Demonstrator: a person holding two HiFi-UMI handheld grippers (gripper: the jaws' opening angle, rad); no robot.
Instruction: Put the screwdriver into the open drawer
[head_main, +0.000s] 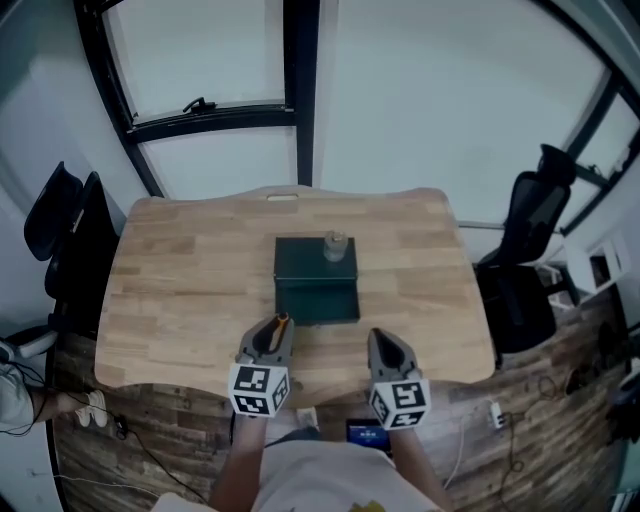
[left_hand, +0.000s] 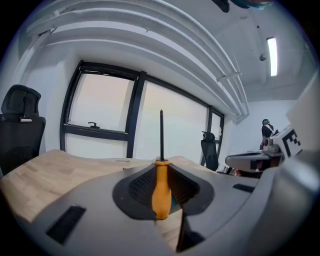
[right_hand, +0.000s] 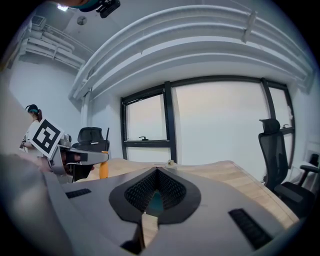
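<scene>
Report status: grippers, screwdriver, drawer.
Left gripper shut on screwdriver, held by its orange handle. Right gripper shut, empty. Drawer open, just ahead. Jar on cabinet top, off the path.

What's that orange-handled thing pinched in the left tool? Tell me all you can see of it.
It is a screwdriver: a smooth orange handle, plastic by its look, and a thin dark shaft that points upward in the left gripper view. The left gripper is shut on the handle, over the near edge of the table.

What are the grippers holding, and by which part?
The left gripper clamps the screwdriver by its orange handle, shaft up; the right gripper holds nothing.
</scene>
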